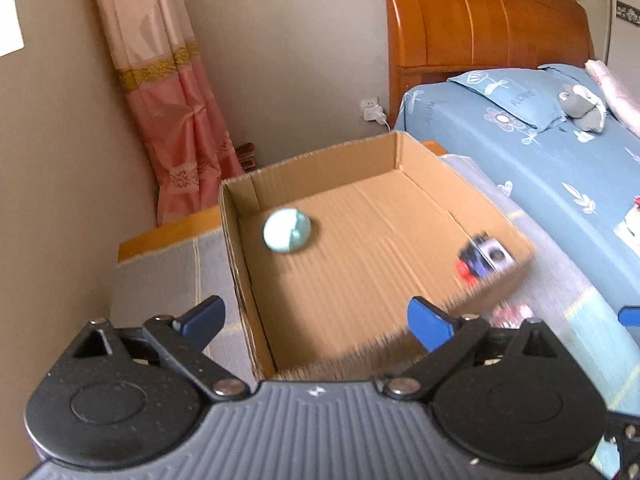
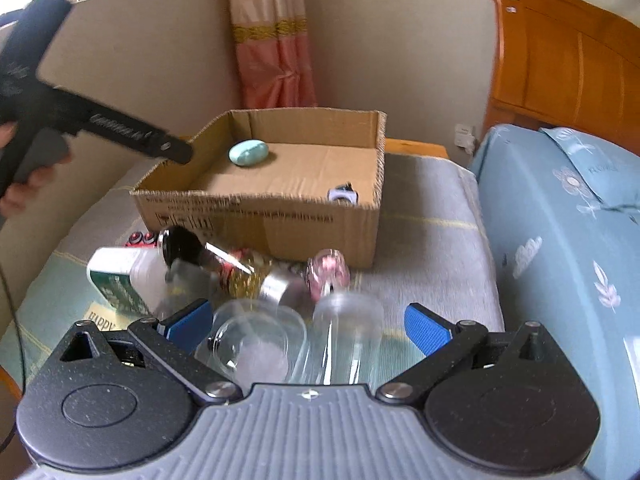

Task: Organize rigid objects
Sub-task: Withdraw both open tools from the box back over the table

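Observation:
An open cardboard box [image 1: 404, 164] [image 2: 256, 220] stands on a grey cloth. Inside lie a pale green egg-shaped object [image 1: 286, 230] [image 2: 248, 153] and a small blue, white and red item [image 1: 484, 258] [image 2: 342, 193]. My left gripper [image 1: 316, 322] is open and empty above the box's near left corner; its body [image 2: 120, 128] shows in the right wrist view. My right gripper [image 2: 310, 324] is open and empty over two clear glasses [image 2: 256, 344] [image 2: 346, 340]. Before the box lie a dark-capped glass bottle [image 2: 216, 260], a pink jar [image 2: 328, 270] and a green-white box [image 2: 120, 280].
A bed with a blue flowered sheet [image 2: 560, 240] [image 1: 520, 160] and a wooden headboard [image 1: 480, 20] lies on the right. A pink curtain [image 1: 168, 100] and beige wall stand behind the box. Red batteries [image 2: 140, 239] lie by the box's front left.

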